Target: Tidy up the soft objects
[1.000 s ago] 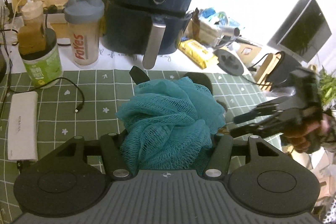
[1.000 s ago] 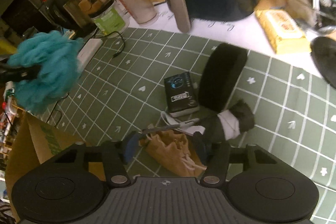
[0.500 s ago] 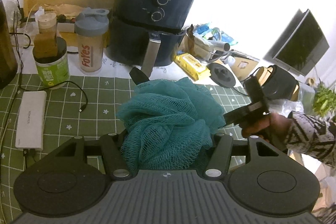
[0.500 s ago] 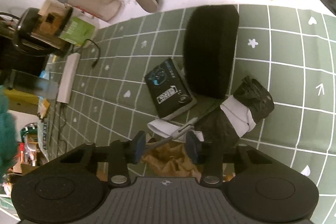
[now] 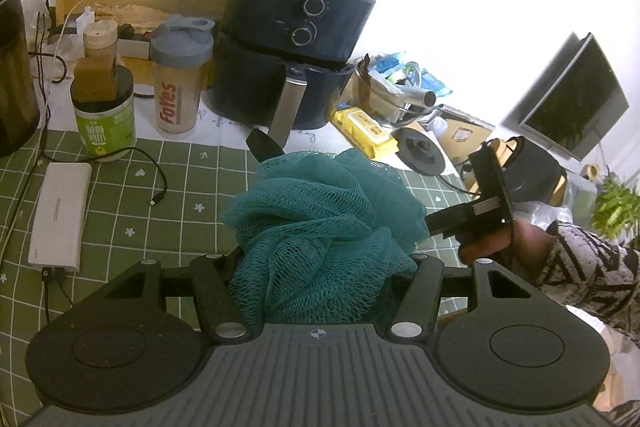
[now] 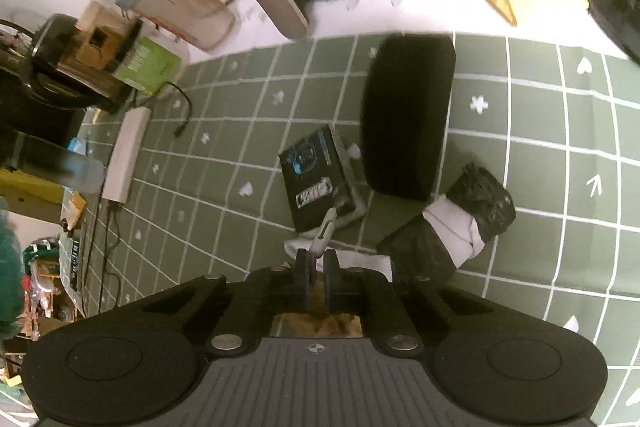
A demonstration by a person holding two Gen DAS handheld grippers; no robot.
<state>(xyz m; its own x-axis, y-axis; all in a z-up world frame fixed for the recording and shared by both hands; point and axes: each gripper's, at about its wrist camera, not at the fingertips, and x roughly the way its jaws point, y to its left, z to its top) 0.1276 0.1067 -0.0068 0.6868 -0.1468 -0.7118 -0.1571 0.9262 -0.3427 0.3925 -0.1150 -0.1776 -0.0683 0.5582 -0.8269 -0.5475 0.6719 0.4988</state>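
Teal mesh fills the left gripper (image 5: 320, 267): one bath pouf (image 5: 324, 227), bunched between its two fingers, which press into it on both sides, held above the green checked mat (image 5: 176, 203). One right gripper (image 6: 316, 267) has just been closing and its jaws now stand together, pinching a thin grey strap or clip (image 6: 325, 233) that sticks up between the tips; brown fabric shows just under them, too hidden to name.

On the mat lie one black oval cushion (image 6: 406, 115), one small black box (image 6: 312, 179) touching a white cloth (image 6: 344, 255), and one black-and-white rolled bundle (image 6: 452, 231) beside the cushion's near end. One white power bank (image 5: 60, 215) lies near the mat's left edge with a cable.

Beyond the mat's far edge stand one dark air fryer (image 5: 296, 55), one shaker bottle (image 5: 180, 75) and one green tub (image 5: 105, 119) with a jar standing on it. The mat's right side, past the bundle, is bare squares.
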